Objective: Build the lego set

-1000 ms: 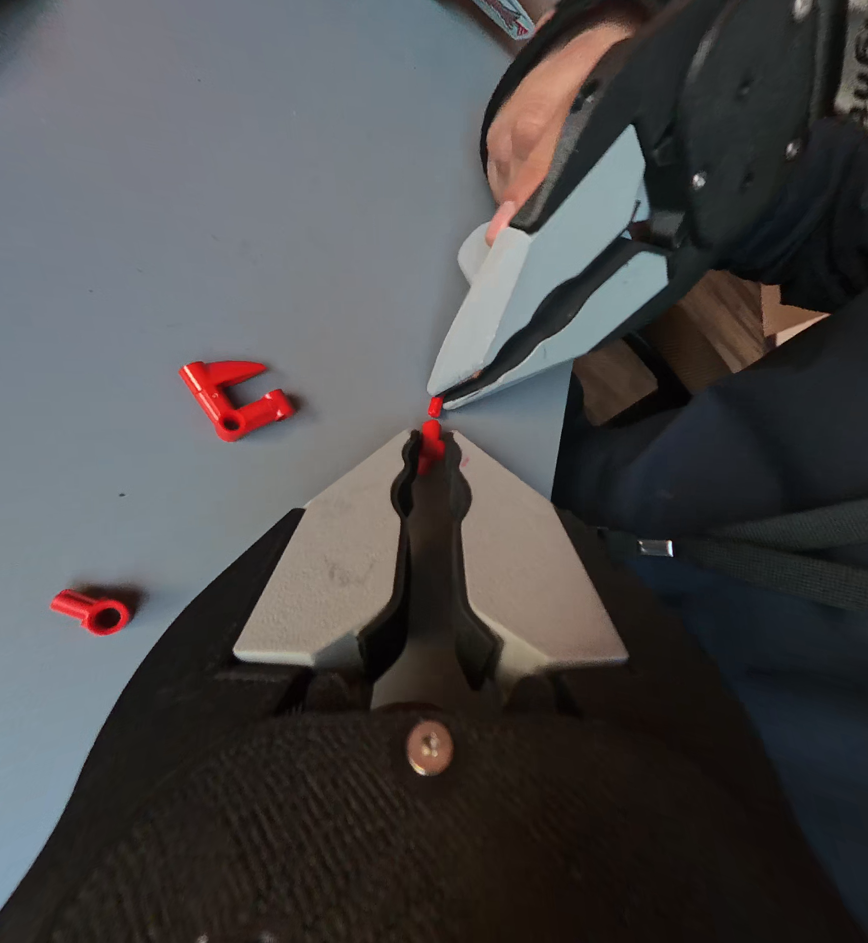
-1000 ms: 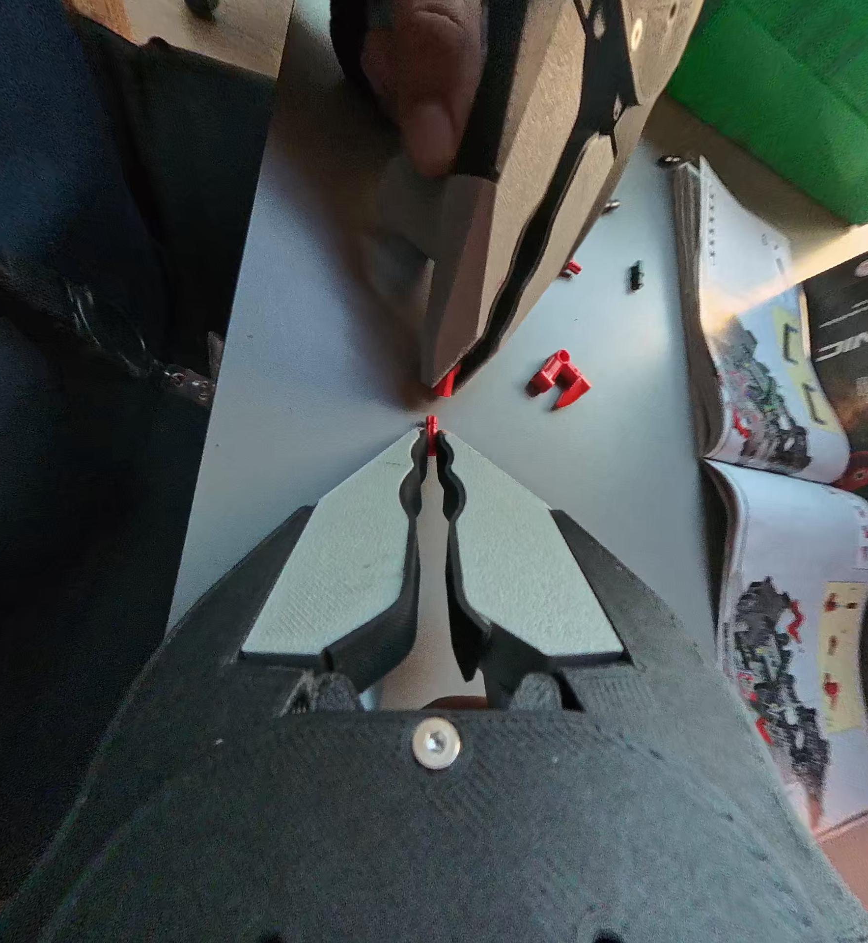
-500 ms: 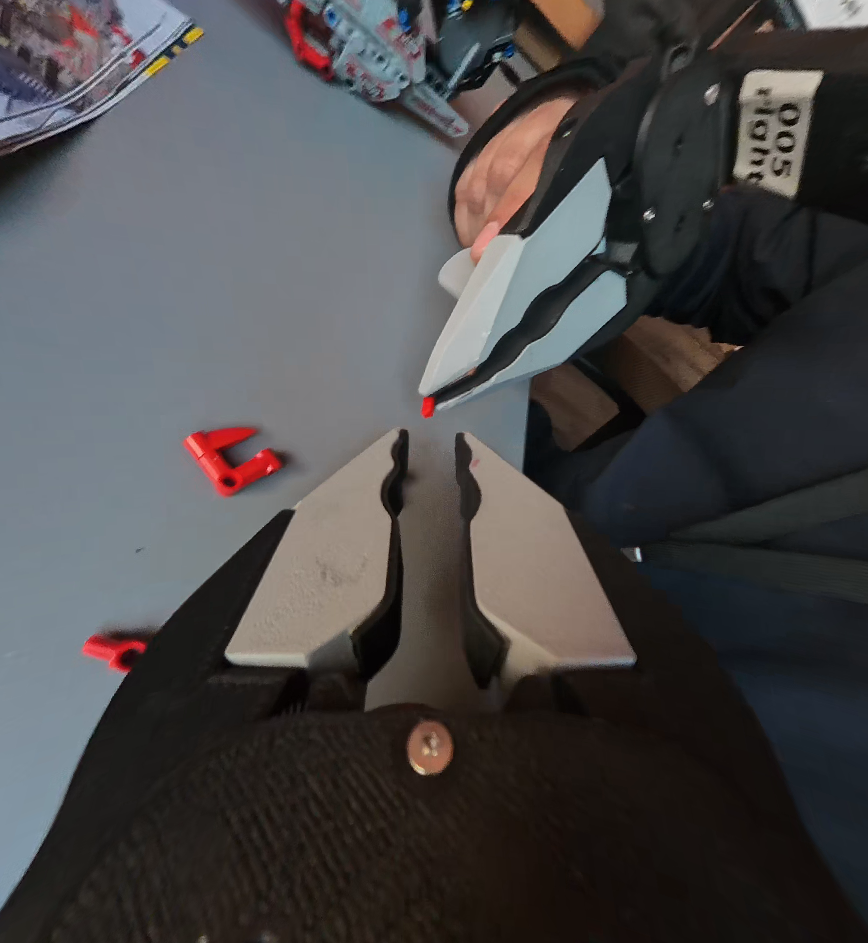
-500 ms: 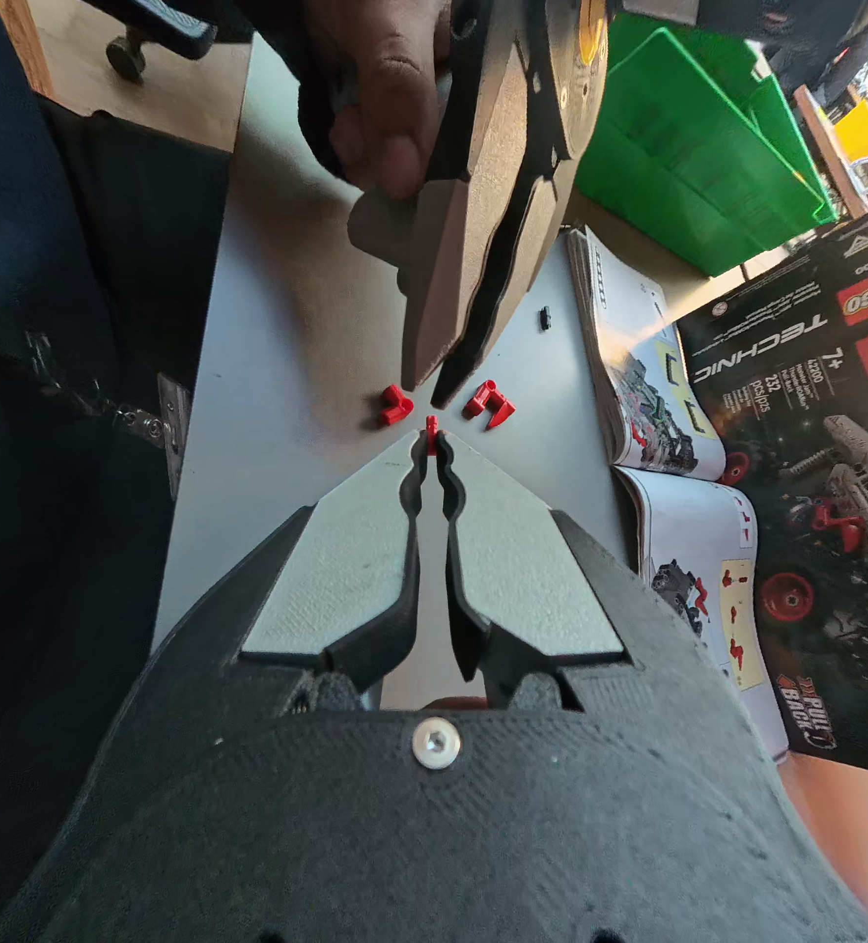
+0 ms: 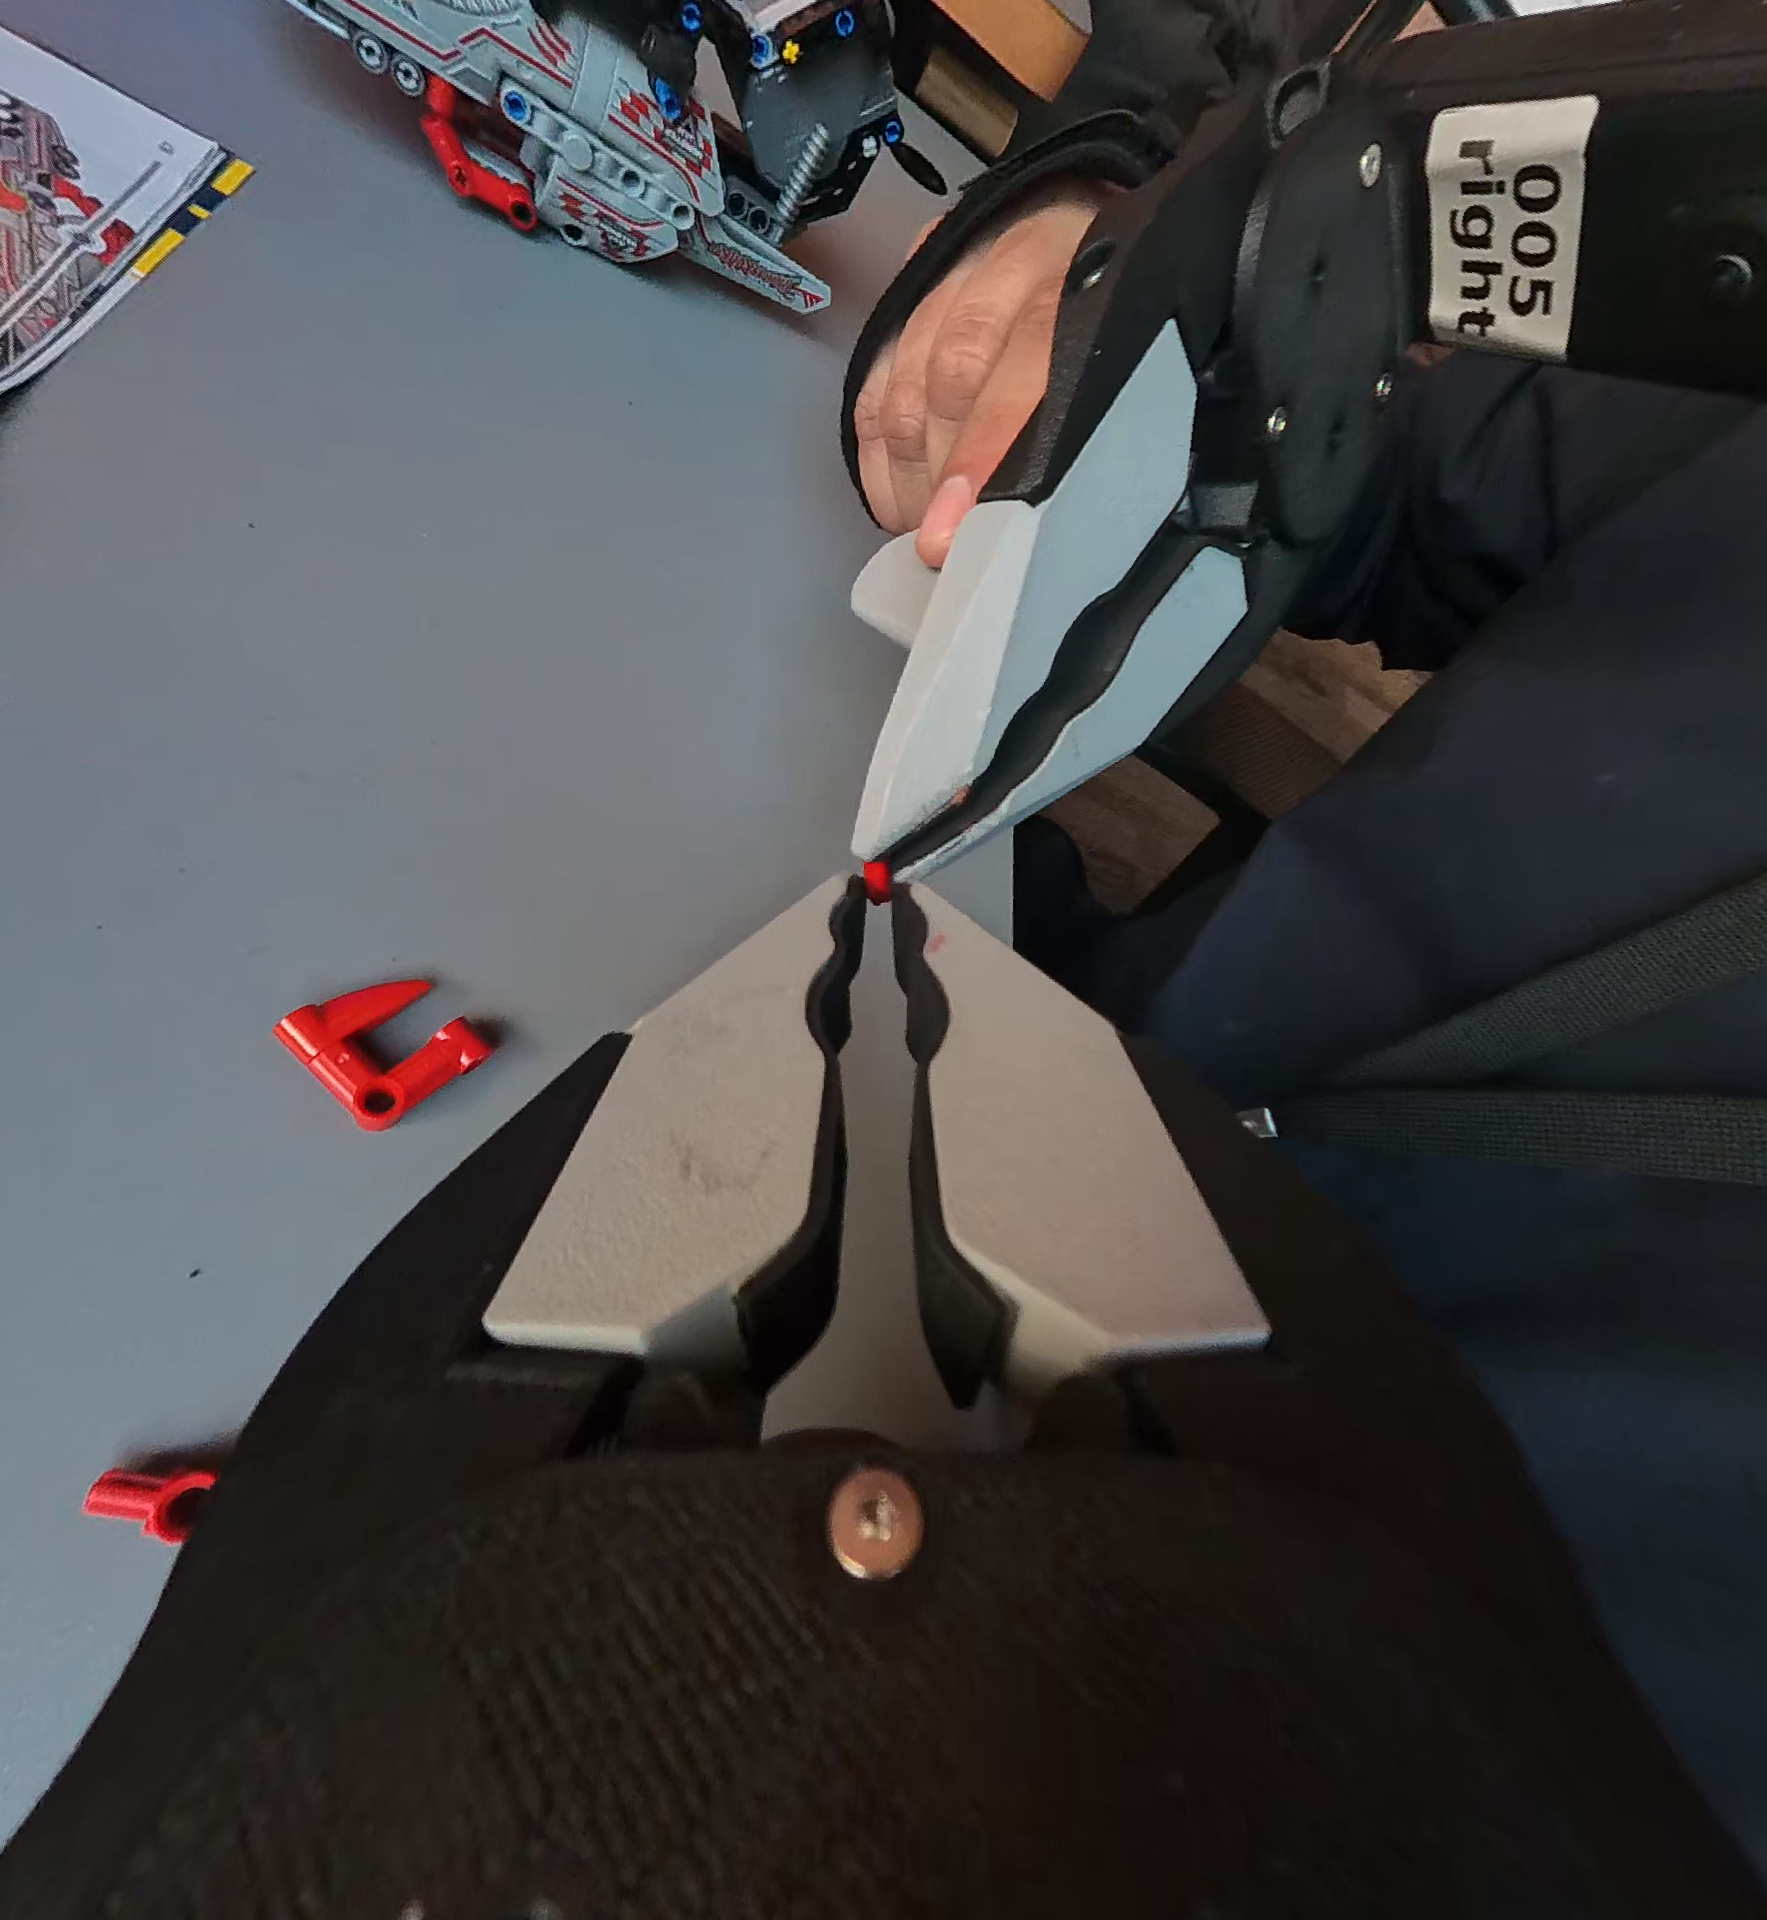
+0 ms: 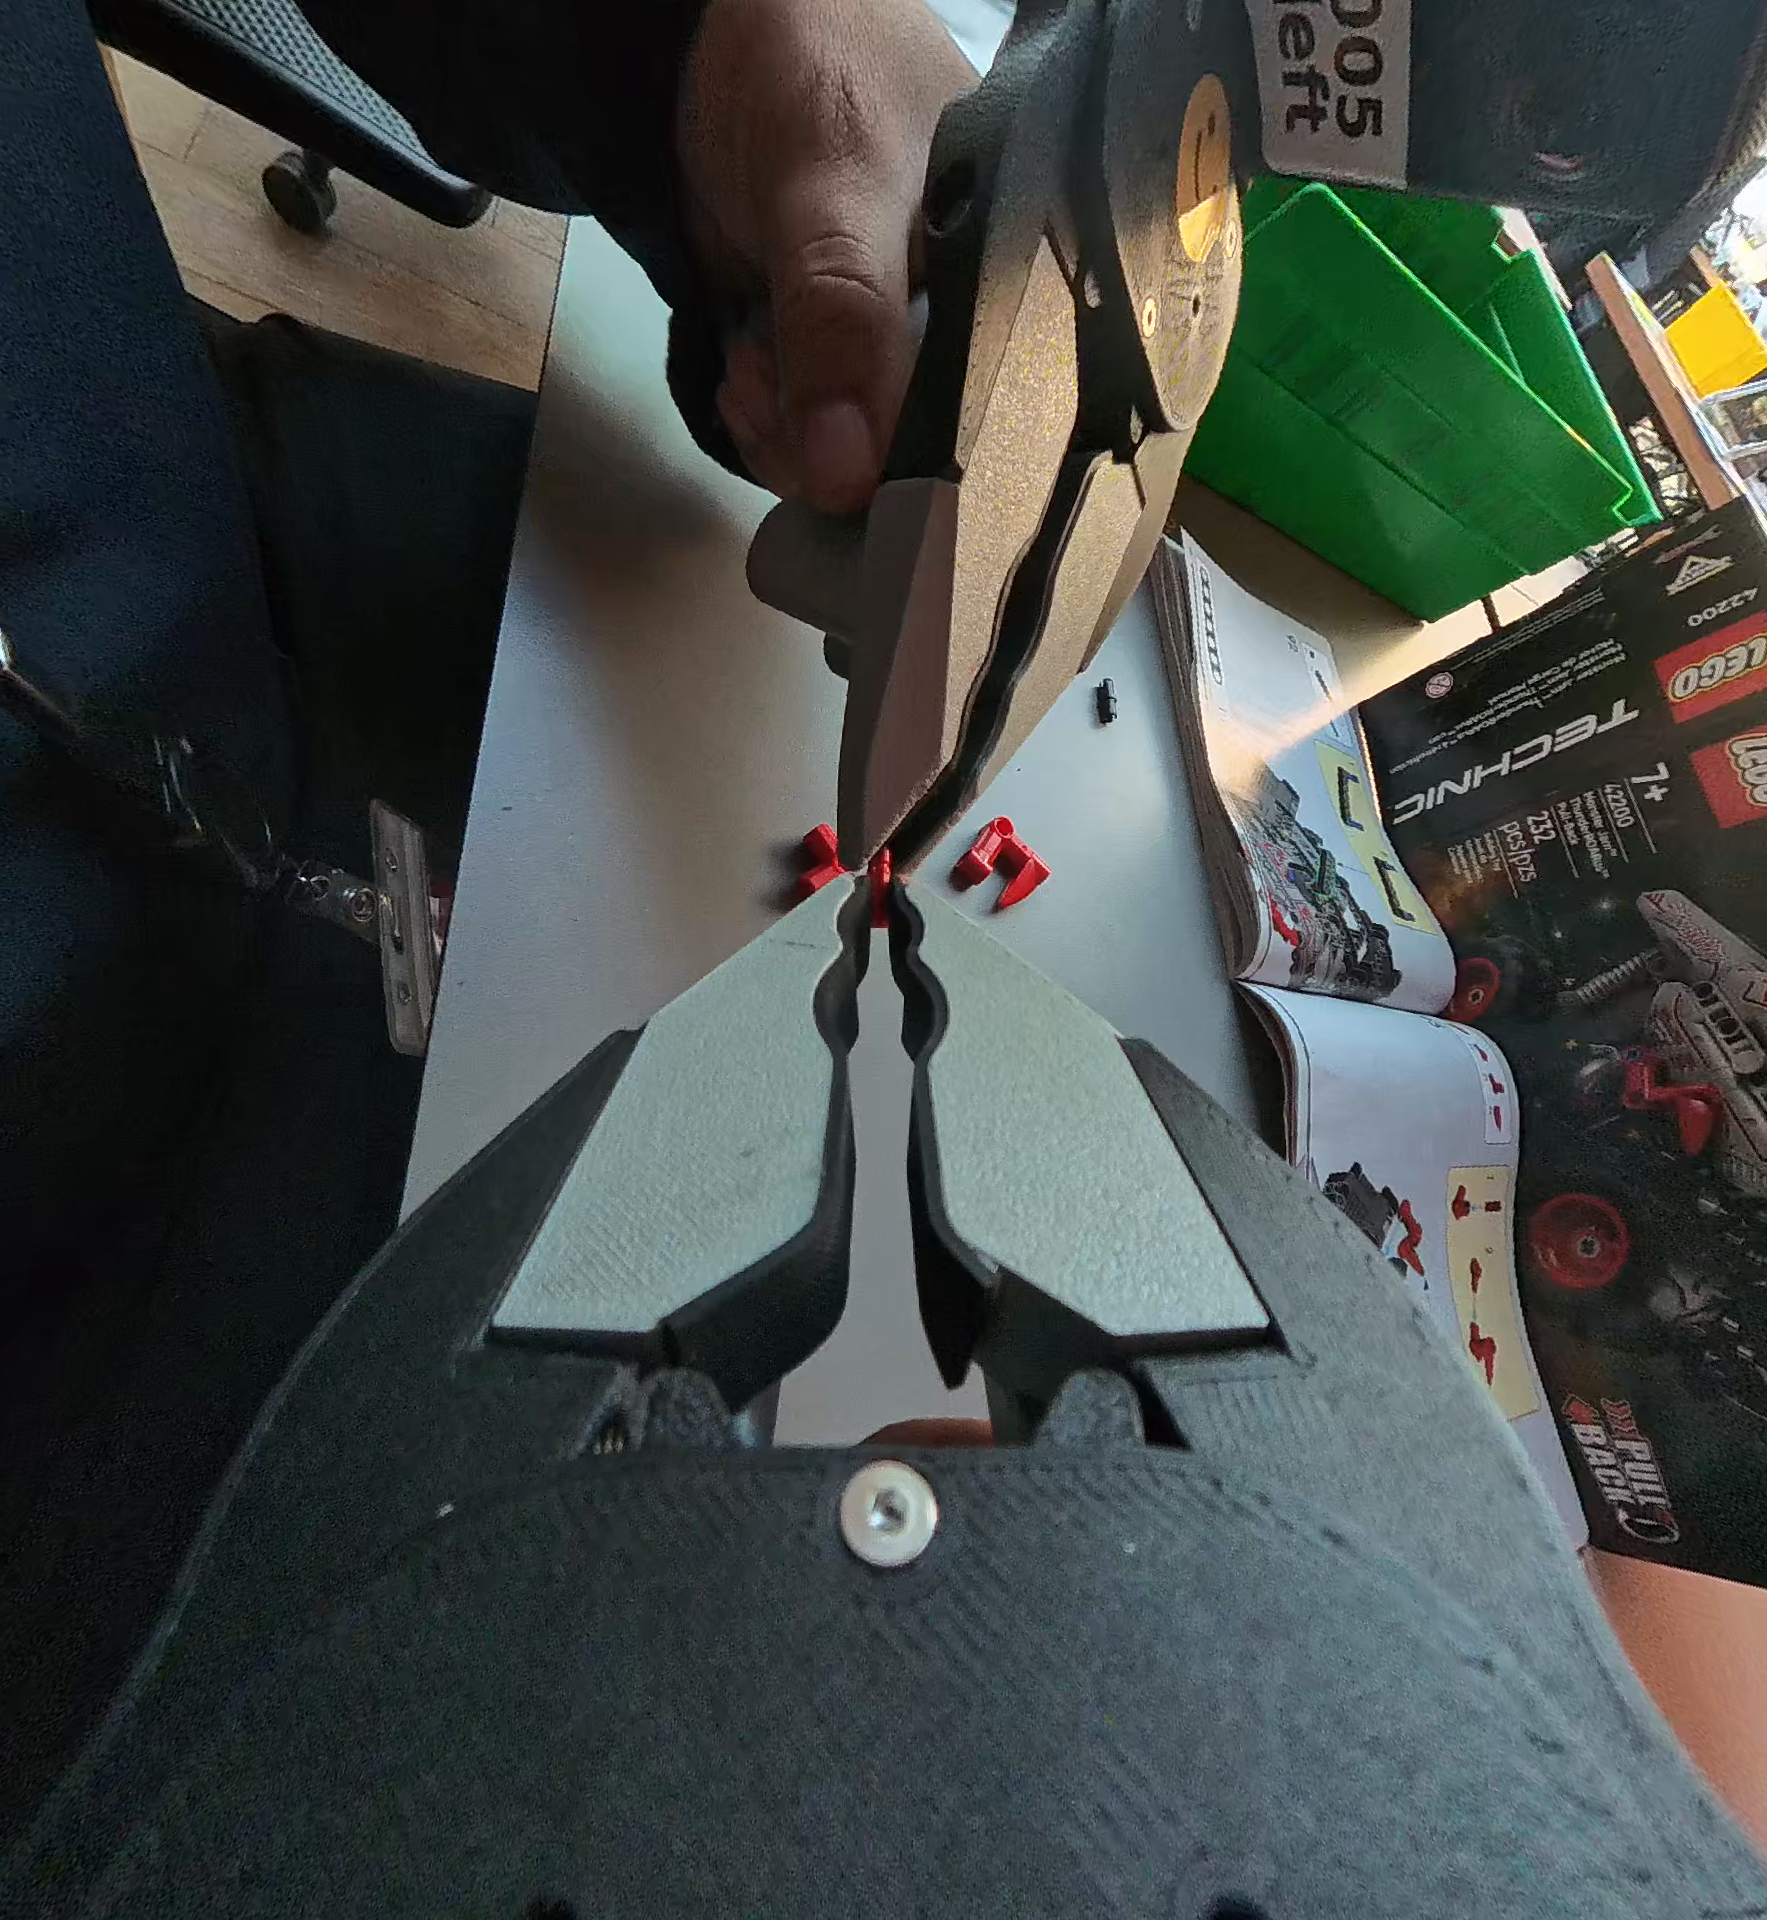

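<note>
right gripper (image 6: 880,902) pinching red pin (image 6: 879,896) | left gripper (image 5: 876,900) nearly closed (tips meet pin)

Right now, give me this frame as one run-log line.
left gripper: shut on red pin | right gripper: shut on red pin | tips meeting above table | red claw piece: loose on table

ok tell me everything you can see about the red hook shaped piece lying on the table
The red hook shaped piece is glossy plastic, made of a pointed claw-like prong and a shorter squared arm joined at a corner with a round hole through it. It lies flat on the grey table, alone, touched by neither gripper. In the right wrist view it shows again just beyond the left gripper's fingers, near the instruction booklet.
</note>
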